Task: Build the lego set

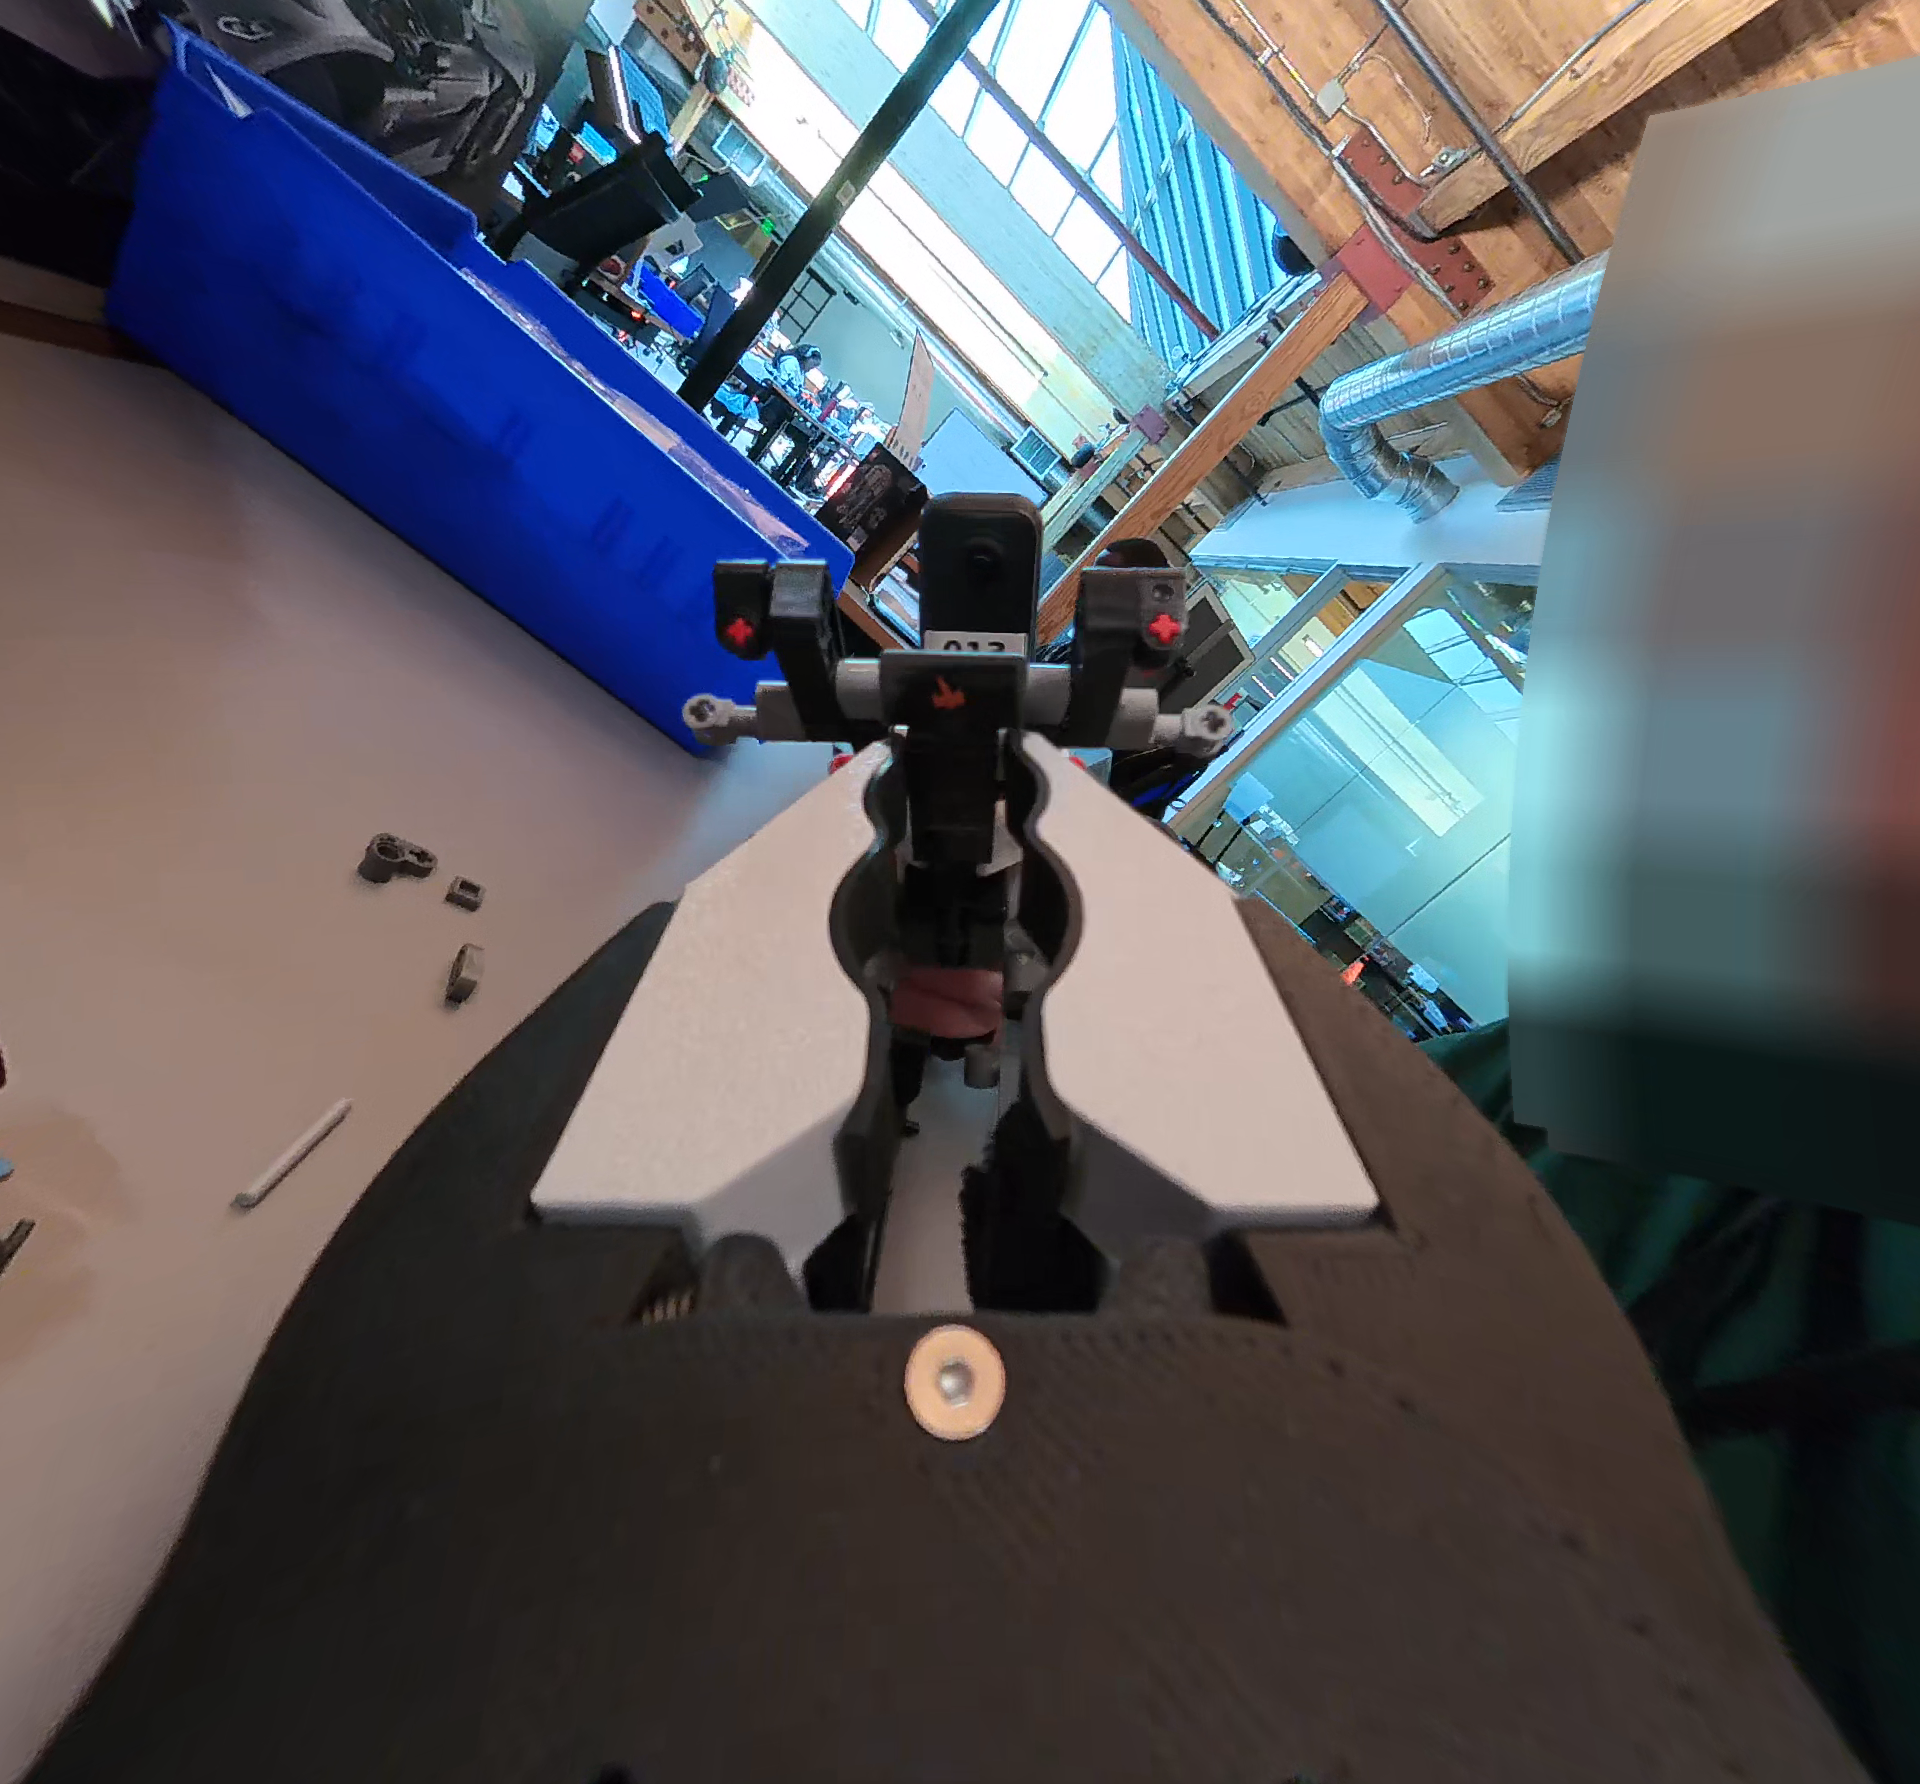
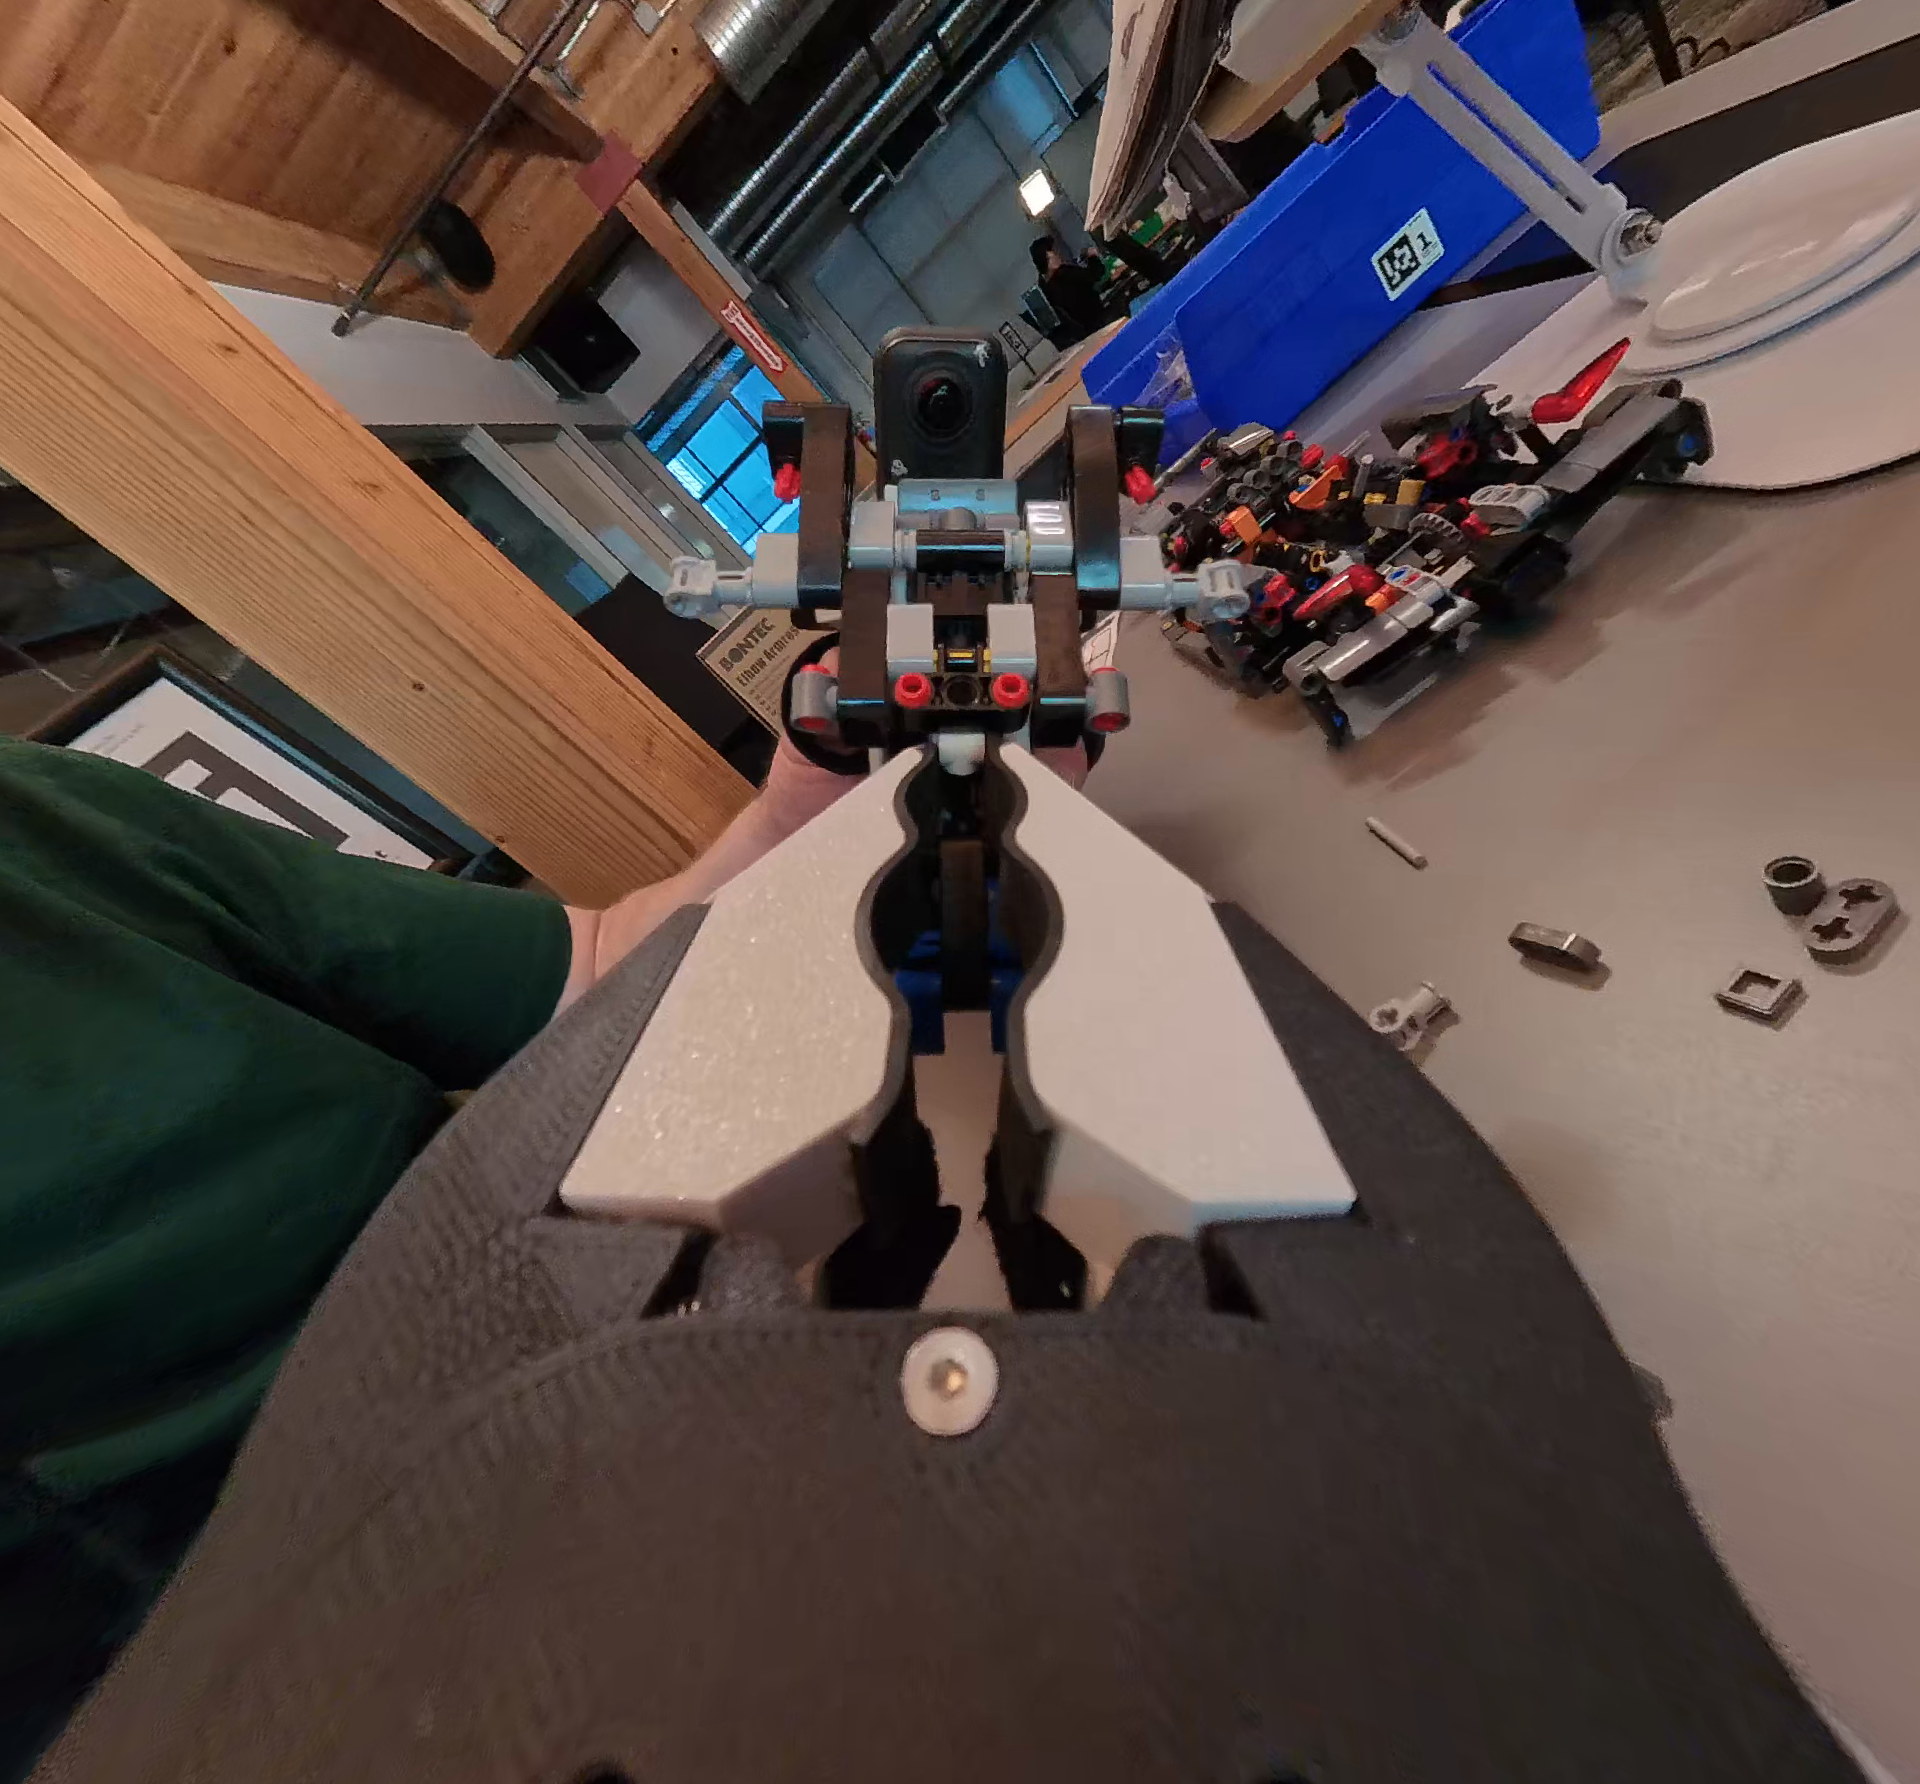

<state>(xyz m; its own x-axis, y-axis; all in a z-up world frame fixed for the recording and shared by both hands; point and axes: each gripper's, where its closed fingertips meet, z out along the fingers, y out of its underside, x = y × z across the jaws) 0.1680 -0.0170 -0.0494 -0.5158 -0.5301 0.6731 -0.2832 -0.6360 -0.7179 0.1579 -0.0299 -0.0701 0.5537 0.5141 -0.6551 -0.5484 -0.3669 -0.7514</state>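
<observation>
A black and grey lego assembly (image 1: pixel 951 695) with red pins and two grey side axles is held in the air between both grippers. My left gripper (image 1: pixel 951 763) is shut on its black middle stem from one end. In the right wrist view the same assembly (image 2: pixel 956 612) shows its other face. My right gripper (image 2: pixel 961 763) is shut on its lower stem. Each view shows the other gripper's camera (image 1: pixel 977 571) (image 2: pixel 940 404) just behind the assembly. What lies between the pads deeper in is mostly hidden.
A pile of loose lego parts (image 2: pixel 1403 539) lies on the grey table (image 2: pixel 1662 1215). Several small grey pieces (image 2: pixel 1834 913) (image 1: pixel 395 858) and a thin white rod (image 1: pixel 291 1152) lie nearer. A blue bin (image 1: pixel 416 363) (image 2: pixel 1351 248) and a white stand base (image 2: pixel 1787 259) stand behind. A green sleeve (image 2: pixel 208 1059) is at the left. The tips of both grippers are at nearly the same place. The thin white rod (image 1: pixel 291 1152) is about 12 centimetres from both grippers' fingertips.
</observation>
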